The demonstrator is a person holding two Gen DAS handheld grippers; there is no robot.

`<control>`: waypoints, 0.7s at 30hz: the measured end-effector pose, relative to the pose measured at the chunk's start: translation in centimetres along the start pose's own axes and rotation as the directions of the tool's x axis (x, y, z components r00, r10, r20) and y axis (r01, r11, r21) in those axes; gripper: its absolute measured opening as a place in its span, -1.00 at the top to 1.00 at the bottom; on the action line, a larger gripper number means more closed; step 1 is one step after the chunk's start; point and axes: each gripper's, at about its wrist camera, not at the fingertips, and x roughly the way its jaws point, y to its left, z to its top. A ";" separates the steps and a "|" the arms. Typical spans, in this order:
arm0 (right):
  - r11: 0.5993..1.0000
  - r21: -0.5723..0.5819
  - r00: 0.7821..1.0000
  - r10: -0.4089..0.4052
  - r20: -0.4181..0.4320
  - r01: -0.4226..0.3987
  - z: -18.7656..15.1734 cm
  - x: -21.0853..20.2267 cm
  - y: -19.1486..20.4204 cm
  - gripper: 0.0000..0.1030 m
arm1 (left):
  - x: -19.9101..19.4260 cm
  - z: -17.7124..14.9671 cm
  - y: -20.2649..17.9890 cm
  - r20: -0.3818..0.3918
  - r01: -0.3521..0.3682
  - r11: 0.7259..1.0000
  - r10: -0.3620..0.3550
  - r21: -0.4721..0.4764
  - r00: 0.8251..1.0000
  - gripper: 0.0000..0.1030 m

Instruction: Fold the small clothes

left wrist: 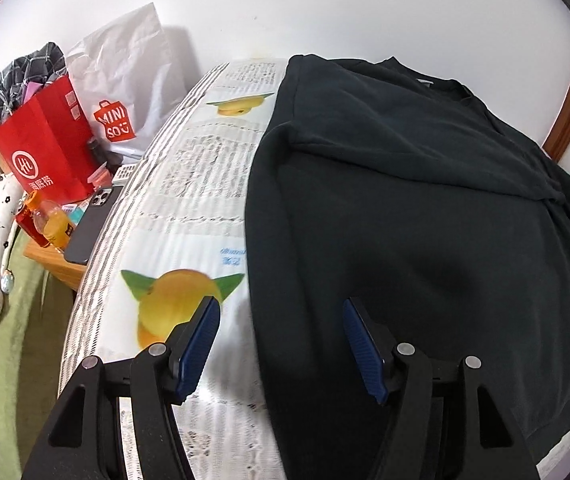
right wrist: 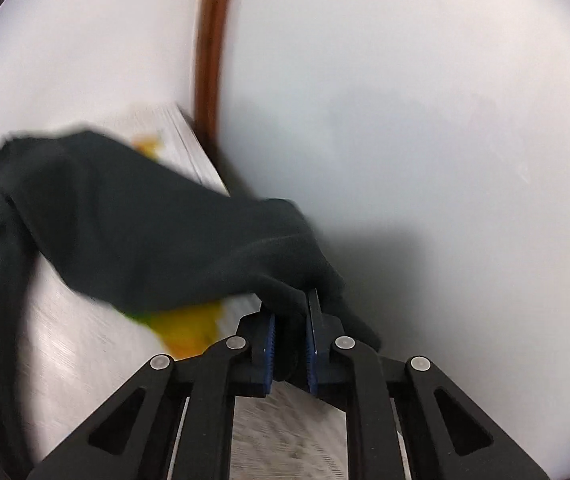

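While the black top lies spread over the right half of the printed tablecloth, collar toward the wall, its left sleeve is already folded in across the chest, which reads as a side-fold sequence underway. Right gripper has its jaws nearly closed, pinching a bunch of the black fabric at the sleeve end, held just past the table's right edge; judging by the motion blur, it's mid-swing, probably carrying that sleeve inward to mirror the left side. Left gripper is spread wide with nothing between the pads, straddling the garment's left hem edge near the bottom. That looks like staging to pin or grab the hem so the body doesn't drag while the right side pulls. Clutter (red paper bag, phone) sits on a side stand well left of the table, out of the way. Risk: a single-point pinch lets the sleeve bunch.
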 end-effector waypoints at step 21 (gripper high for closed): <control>0.714 -0.470 0.783 0.618 0.075 -0.519 6.5 -14.6 45.4 0.75 | 0.7 -2.0 1.7 0.043 0.084 0.996 -0.084 -0.016 0.996 -0.26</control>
